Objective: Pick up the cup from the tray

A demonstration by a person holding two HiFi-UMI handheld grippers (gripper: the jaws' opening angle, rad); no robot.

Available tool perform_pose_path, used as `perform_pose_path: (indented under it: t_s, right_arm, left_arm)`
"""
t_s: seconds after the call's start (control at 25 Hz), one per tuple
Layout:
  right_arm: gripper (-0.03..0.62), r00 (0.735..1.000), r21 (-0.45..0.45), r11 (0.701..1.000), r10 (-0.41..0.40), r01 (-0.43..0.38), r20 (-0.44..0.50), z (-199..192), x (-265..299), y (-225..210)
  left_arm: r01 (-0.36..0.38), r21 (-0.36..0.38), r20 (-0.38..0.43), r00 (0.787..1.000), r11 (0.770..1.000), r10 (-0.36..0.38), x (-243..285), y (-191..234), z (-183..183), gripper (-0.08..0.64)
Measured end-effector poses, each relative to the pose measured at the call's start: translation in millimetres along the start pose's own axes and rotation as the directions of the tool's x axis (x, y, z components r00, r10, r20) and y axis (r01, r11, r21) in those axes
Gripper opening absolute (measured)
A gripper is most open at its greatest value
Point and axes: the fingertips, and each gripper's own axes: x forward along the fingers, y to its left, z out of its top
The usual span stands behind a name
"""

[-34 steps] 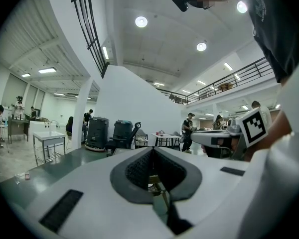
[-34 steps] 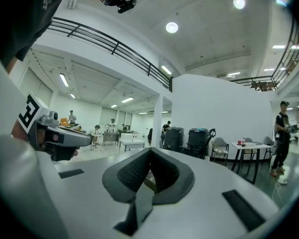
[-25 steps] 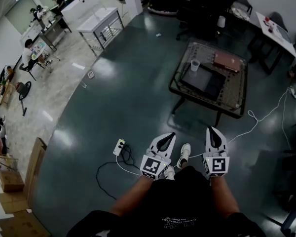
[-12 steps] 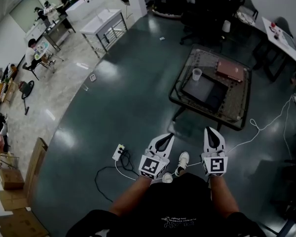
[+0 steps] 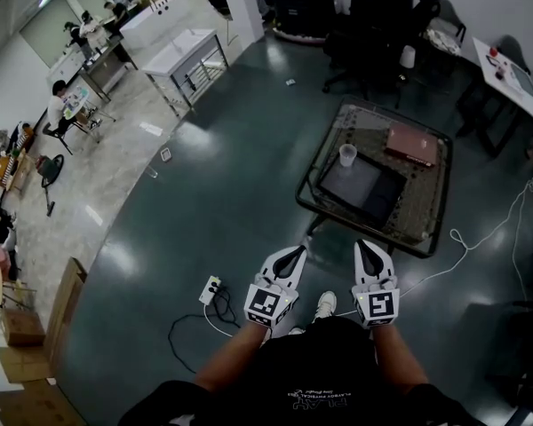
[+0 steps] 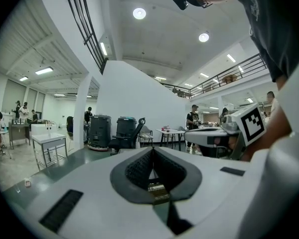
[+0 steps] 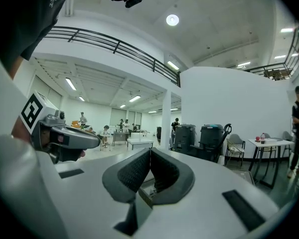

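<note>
Left tool and right tool point forward side by side, jaws together, apparently empty.

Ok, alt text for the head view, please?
Seen from above, a person holds the left gripper and right gripper, both shut, over a dark floor. Ahead, a low glass table carries a clear cup at the edge of a dark tray.

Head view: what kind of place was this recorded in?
Probably a large open workshop or lab hall: a polished dark floor, a low glass table, people at far tables, and a railed mezzanine overhead.
</note>
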Motion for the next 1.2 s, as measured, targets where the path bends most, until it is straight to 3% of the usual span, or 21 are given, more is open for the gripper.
perform_pose_path:
  t_s: [0.84, 1.2]
  right_arm:
    - [0.009, 0.992, -0.01, 0.993, 0.12, -0.12, 0.037, -0.8, 54.8, -39.5]
    - [0.009, 0.993, -0.028, 0.993, 0.118, -0.118, 0.007, -4.6, 96.1, -47.3]
  left_arm:
    - [-0.053, -0.008, -0.018, 0.998, 0.999, 0.053, 70.8, 6.5, 15.1, 0.009]
    - [-0.043, -0.013, -0.008, 0.999, 0.999, 0.043, 100.5, 38.8, 13.2, 0.011]
